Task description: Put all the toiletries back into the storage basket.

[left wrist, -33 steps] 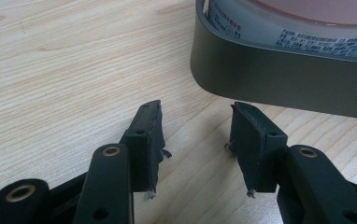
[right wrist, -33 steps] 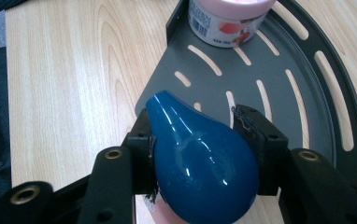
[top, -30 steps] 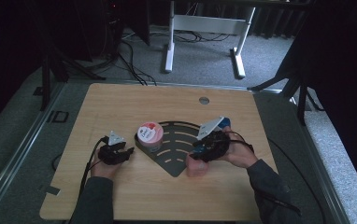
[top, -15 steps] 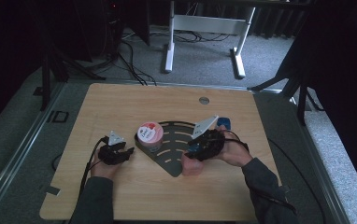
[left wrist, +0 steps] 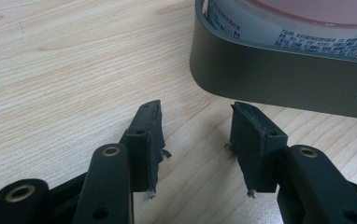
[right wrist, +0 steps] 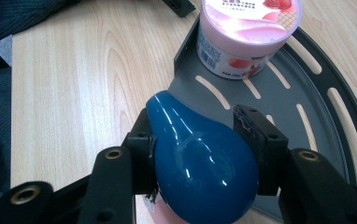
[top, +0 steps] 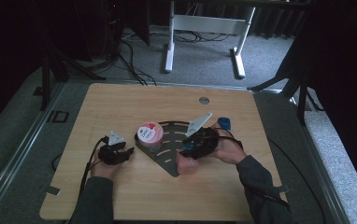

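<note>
right gripper (right wrist: 195, 140): clamped on blue bulb-shaped bottle (right wrist: 200, 163), yogurt tub (right wrist: 246, 32) ahead | left gripper (left wrist: 195, 135): jaws apart, empty, tray (left wrist: 279, 88) ahead

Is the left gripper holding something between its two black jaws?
No, the left gripper has open jaws with only the light wooden table between them, close to the dark grey metal tray.

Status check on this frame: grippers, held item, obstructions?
Right gripper shut on blue bulb-shaped object, over tray edge. Left gripper open, empty, beside tray. Yogurt cup in tray.
</note>
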`<act>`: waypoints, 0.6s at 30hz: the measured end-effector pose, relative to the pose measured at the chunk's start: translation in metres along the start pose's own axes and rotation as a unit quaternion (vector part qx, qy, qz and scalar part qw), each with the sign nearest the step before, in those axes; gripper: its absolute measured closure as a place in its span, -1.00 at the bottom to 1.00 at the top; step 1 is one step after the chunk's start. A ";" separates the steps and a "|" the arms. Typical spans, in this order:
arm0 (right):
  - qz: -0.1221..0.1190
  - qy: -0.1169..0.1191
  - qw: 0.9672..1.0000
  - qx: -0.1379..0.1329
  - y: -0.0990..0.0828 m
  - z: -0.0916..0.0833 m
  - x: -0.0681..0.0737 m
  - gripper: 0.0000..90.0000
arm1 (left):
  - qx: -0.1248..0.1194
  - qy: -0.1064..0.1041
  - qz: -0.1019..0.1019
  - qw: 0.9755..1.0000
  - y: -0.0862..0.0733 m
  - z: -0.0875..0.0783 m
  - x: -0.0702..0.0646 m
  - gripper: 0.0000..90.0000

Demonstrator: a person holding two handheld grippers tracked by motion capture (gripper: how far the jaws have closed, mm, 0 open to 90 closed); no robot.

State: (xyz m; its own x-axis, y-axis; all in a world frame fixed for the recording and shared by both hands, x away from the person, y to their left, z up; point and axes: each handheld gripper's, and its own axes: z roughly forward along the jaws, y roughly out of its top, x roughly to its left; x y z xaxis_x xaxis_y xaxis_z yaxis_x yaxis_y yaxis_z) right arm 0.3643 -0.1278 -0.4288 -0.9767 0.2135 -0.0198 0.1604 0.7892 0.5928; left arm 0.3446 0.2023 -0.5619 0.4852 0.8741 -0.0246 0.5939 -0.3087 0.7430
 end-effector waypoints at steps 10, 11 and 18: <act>0.000 -0.002 1.000 -0.003 0.008 0.005 -0.005 0.20 | -0.002 0.000 -0.002 1.000 0.000 0.000 0.000 0.19; 0.001 -0.002 1.000 0.000 0.009 0.006 -0.006 0.20 | -0.001 -0.001 -0.002 1.000 0.000 0.000 0.000 0.19; 0.001 -0.004 1.000 0.000 0.015 0.009 -0.009 0.20 | -0.001 -0.001 -0.002 1.000 0.000 0.000 0.000 0.19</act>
State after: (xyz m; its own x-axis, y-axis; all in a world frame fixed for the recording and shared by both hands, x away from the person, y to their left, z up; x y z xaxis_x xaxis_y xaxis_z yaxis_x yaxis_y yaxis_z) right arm 0.3765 -0.1124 -0.4269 -0.9754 0.2190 -0.0246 0.1622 0.7889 0.5928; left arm 0.3446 0.2023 -0.5620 0.4843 0.8744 -0.0285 0.5939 -0.3047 0.7446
